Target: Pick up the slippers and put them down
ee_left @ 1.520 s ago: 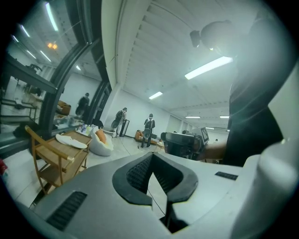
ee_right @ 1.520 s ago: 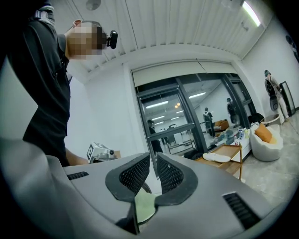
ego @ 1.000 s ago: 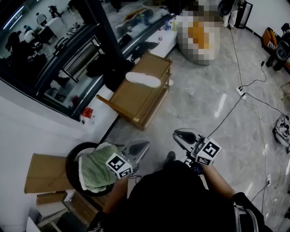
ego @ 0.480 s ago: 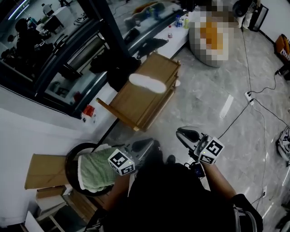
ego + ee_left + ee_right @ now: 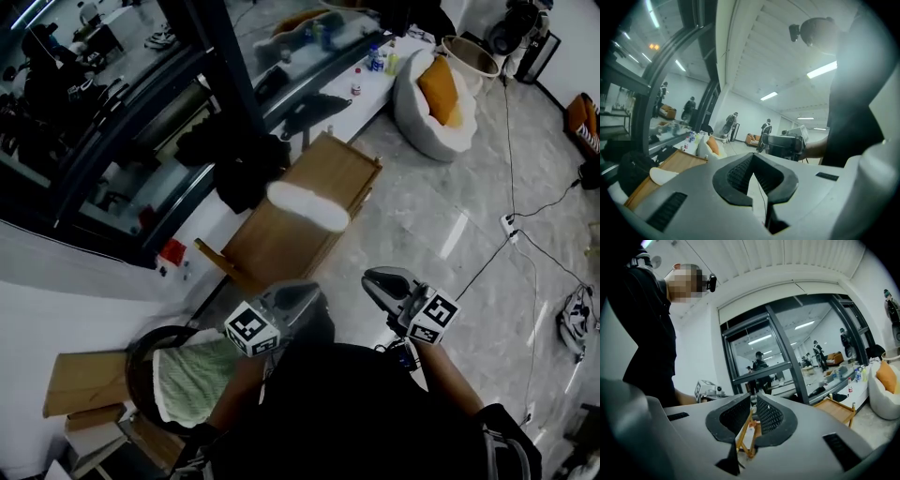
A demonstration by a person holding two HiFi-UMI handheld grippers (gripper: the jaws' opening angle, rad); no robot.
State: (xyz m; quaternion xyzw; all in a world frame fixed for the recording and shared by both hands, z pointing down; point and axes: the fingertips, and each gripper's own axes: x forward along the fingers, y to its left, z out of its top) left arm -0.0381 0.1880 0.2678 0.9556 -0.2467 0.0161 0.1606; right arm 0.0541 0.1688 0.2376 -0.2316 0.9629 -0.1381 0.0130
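One white slipper [image 5: 307, 205] lies on top of a low wooden rack [image 5: 281, 239] by the glass wall, ahead of me. Both grippers are held level in front of my body, well short of the rack. My left gripper [image 5: 302, 298] is shut and holds nothing; past its jaws [image 5: 753, 176] the same slipper [image 5: 663, 174] shows at the lower left. My right gripper [image 5: 377, 279] is shut too, with nothing in it [image 5: 751, 417]. A second slipper is not in view.
A white beanbag [image 5: 422, 117] with an orange cushion sits at the back right. A black round basket [image 5: 141, 352] with a green towel and a cardboard box [image 5: 82, 382] stand at my lower left. Cables [image 5: 506, 225] run across the marble floor. Bottles [image 5: 375, 61] line the white ledge.
I have walked forward: the rack and slipper are nearer, and the basket has slid back to the lower left. Both grippers came along and stayed shut.
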